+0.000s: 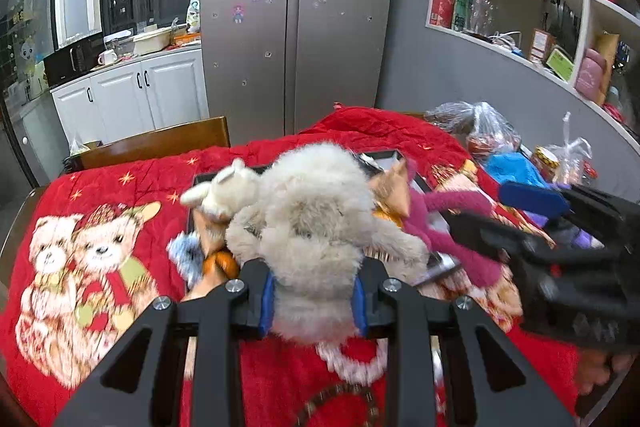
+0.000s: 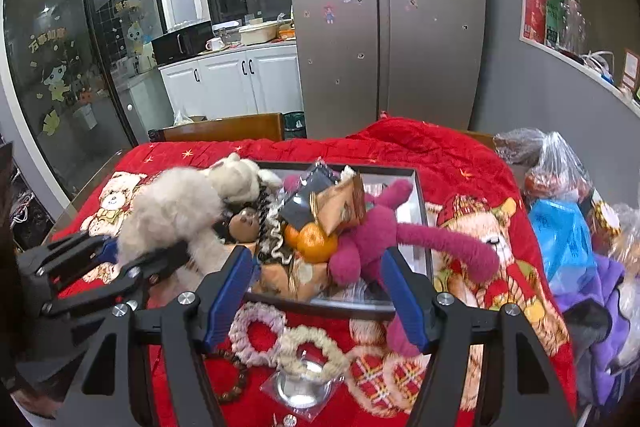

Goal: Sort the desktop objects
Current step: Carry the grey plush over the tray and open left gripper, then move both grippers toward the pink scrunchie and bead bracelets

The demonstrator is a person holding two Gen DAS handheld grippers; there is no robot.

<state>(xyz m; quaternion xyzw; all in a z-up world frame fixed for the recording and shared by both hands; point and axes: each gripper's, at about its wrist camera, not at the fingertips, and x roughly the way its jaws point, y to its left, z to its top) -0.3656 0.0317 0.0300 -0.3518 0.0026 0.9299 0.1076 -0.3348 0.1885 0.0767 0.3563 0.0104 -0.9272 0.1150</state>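
At the bottom centre of the left view, your left gripper [image 1: 314, 301] is clenched on the fluffy cream plush [image 1: 316, 227], which is raised above the tray [image 2: 420, 187] at mid-frame. Its long axis runs straight away from the jaws toward the fridge [image 1: 296, 19]. Your right gripper [image 2: 316, 291] stands released, nothing between its blue pads [image 2: 230, 291]; the magenta plush [image 2: 372, 235] lies just beyond them, its long limb stretching right. The right hand is nearer to it. Both toys are soft and shaggy; the oranges [image 2: 316, 241] are smooth and round, the tray rigid and dark-rimmed.
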